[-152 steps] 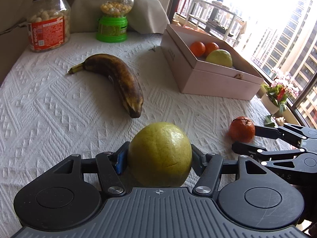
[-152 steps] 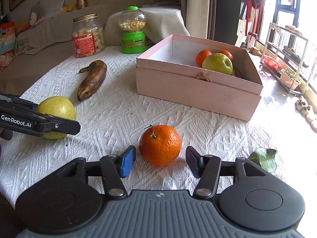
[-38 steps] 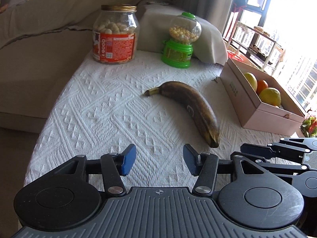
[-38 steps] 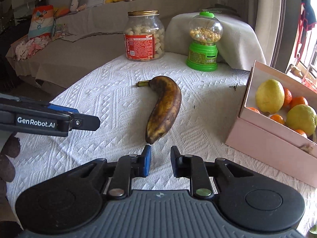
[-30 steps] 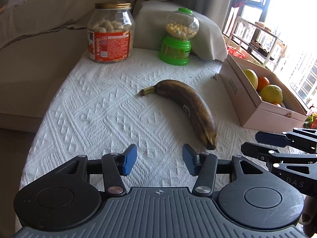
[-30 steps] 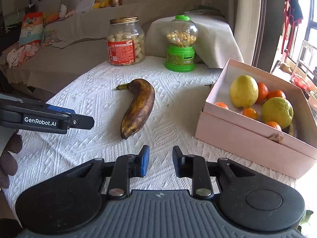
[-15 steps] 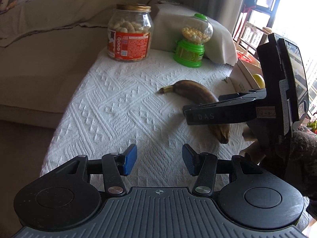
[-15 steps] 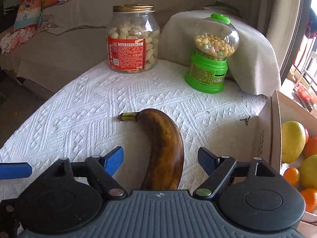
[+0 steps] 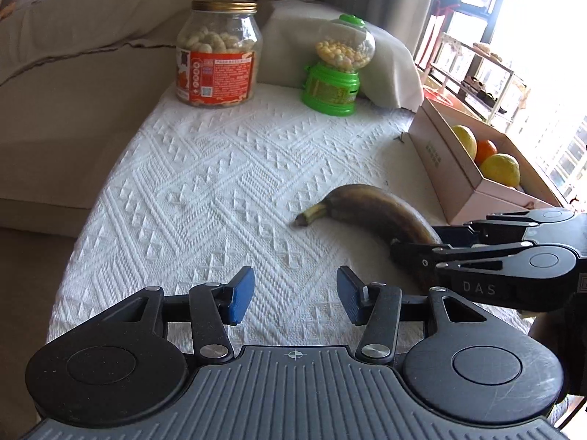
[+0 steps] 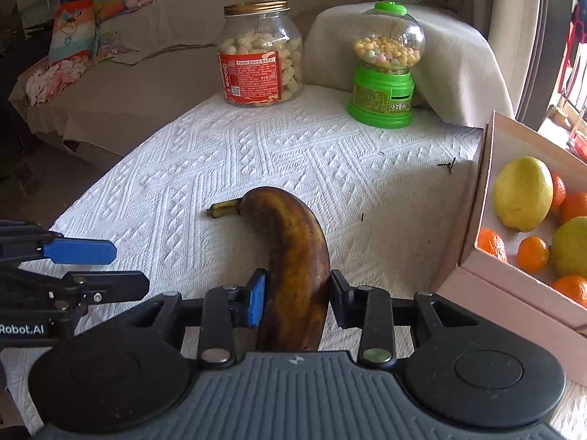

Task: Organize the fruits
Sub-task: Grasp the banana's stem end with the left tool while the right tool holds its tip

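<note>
A brown, overripe banana [image 10: 293,249] lies on the white tablecloth [image 10: 183,168], stem pointing left. My right gripper [image 10: 297,289] is closing on its lower half, and both pads touch the banana's sides. In the left wrist view the banana [image 9: 374,209] lies at the right, with the right gripper [image 9: 418,242] clamped across its far end. My left gripper [image 9: 295,286] hovers over bare cloth to the left, open with nothing between its jaws, which are narrowing slightly. The pink box [image 10: 513,293] holds yellow-green fruits [image 10: 522,194] and several oranges [image 10: 532,253].
A snack jar [image 10: 260,58] with a red label and a green candy dispenser [image 10: 383,69] stand at the table's back edge. A covered sofa lies beyond the table's rounded left edge. The left gripper [image 10: 128,269] shows at the left of the right wrist view.
The right gripper moved in over the banana, opened wide, and has closed onto its lower half. The left gripper has stayed in about the same place.
</note>
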Demonstrator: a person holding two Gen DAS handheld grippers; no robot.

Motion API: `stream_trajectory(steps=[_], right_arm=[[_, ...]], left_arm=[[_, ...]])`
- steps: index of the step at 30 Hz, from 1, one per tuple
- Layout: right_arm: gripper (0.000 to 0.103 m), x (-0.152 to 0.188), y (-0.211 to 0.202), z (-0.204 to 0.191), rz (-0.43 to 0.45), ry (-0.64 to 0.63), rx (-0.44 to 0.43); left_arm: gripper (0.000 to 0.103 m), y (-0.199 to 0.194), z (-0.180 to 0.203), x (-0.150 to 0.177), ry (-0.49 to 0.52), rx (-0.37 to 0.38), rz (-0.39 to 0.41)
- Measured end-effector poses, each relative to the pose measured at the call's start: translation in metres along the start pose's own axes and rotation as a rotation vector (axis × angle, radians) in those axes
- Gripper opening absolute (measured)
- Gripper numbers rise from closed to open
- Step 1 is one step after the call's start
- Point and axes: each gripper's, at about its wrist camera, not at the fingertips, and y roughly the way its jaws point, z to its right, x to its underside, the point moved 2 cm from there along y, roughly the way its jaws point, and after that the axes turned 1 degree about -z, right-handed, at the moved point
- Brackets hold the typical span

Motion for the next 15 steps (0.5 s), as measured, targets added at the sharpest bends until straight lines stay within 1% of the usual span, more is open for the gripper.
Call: stream_trajectory(steps=[2, 4, 7, 9, 12, 13, 15], right_arm=[[0.036, 0.015, -0.013, 0.002, -0.001, -0.002, -0.014], [0.035, 0.028, -0.024, 0.004, 0.006, -0.001, -0.012], [0.035, 0.046, -0.042, 0.006, 0.028, -0.014, 0.001], [0.035, 0.054, -0.051, 0.004, 0.04, -0.026, 0.009], [0.038, 0.061, -0.056, 0.0, 0.053, -0.047, 0.039], [0.04, 0.062, -0.057, -0.001, 0.053, -0.046, 0.043], [0.041, 0.065, -0.058, 0.001, 0.052, -0.036, 0.052]], left_arm=[[0.054, -0.006, 0.006, -0.002, 0.037, 0.039, 0.034], [0.054, -0.01, 0.016, -0.005, 0.13, 0.077, 0.064], [0.054, -0.007, 0.036, -0.007, 0.29, 0.108, 0.05], [0.054, -0.002, 0.046, -0.011, 0.362, 0.13, 0.038], [0.054, 0.011, 0.055, -0.017, 0.425, 0.125, 0.015], [0.054, 0.015, 0.055, -0.02, 0.432, 0.119, 0.007], [0.054, 0.025, 0.053, -0.024, 0.438, 0.116, -0.017]])
